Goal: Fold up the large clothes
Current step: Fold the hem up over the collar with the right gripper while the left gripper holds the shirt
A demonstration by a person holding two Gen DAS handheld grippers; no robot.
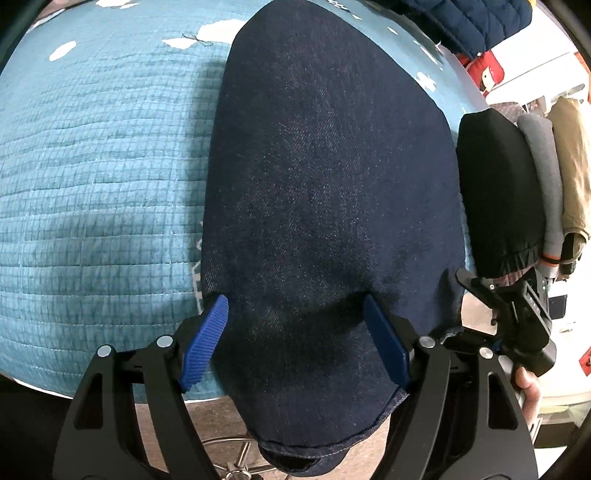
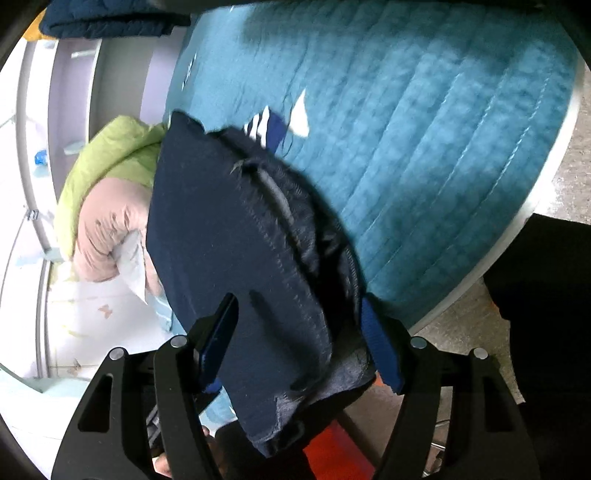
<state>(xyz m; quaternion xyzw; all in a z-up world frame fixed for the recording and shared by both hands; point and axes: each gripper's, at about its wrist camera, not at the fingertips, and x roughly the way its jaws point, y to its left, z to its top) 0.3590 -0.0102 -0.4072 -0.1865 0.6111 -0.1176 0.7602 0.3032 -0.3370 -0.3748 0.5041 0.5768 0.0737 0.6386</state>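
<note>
A folded dark navy denim garment (image 1: 325,184) lies lengthwise on a teal quilted mat (image 1: 99,177), its near end hanging over the mat's front edge. My left gripper (image 1: 295,339) is wide around the near end of the denim, a blue pad on each side, and does not pinch it. My right gripper (image 2: 299,339) stands around the thick folded denim edge (image 2: 251,236), which fills the gap between its blue pads; the frame is blurred. The right gripper also shows in the left wrist view (image 1: 509,314), at the right of the denim.
A stack of folded clothes, black (image 1: 498,192), grey and tan, stands at the mat's right edge. A navy quilted item (image 1: 476,22) lies at the far right. A green and pink bundle (image 2: 107,199) sits beyond the mat. Floor lies below the front edge.
</note>
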